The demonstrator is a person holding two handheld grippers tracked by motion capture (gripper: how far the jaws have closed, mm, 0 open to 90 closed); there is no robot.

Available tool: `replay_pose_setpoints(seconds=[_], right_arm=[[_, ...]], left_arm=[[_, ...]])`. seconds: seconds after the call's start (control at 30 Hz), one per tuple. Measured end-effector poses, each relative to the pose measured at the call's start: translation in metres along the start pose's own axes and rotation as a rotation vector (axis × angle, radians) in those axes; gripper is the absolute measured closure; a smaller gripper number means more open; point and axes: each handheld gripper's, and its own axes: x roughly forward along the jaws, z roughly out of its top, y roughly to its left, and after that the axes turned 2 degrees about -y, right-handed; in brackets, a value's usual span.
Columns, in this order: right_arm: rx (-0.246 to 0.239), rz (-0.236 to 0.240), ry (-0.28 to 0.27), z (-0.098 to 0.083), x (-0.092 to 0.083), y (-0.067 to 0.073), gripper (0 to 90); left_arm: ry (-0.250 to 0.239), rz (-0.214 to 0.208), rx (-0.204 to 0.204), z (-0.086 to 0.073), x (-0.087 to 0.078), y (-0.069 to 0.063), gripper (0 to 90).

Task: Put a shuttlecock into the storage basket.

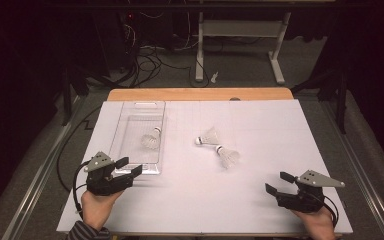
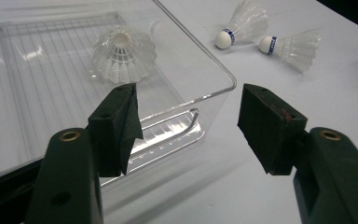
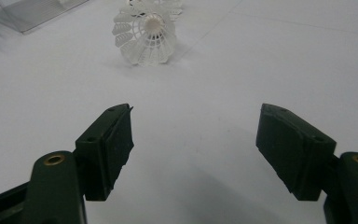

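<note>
The left tongs (image 1: 130, 167) stood wide open and empty at the near corner of the clear plastic tray (image 1: 125, 125), their jaws straddling its rim, and one shuttlecock (image 1: 151, 140) lay inside that tray. The right tongs (image 1: 278, 183) were open and empty too, low over the white counter (image 1: 260, 125) near its front right. Two more shuttlecocks (image 1: 219, 147) lay together mid-counter, well apart from both.
</note>
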Motion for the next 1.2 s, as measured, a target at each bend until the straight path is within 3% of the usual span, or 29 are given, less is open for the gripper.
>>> replay_pose_setpoints(seconds=[0.47, 0.73, 1.2], right_arm=[[0.004, 0.002, -0.004, 0.000, 0.000, -0.001, 27.6], [0.006, 0.000, -0.008, 0.000, -0.001, -0.001, 27.6], [0.003, -0.004, -0.004, -0.001, -0.001, -0.001, 27.6]], left_arm=[[-0.024, 0.003, -0.008, -0.013, -0.003, 0.000, 39.0], [-0.022, 0.019, 0.012, -0.018, -0.002, -0.001, 38.9], [-0.004, -0.032, 0.022, -0.013, 0.003, -0.010, 38.5]])
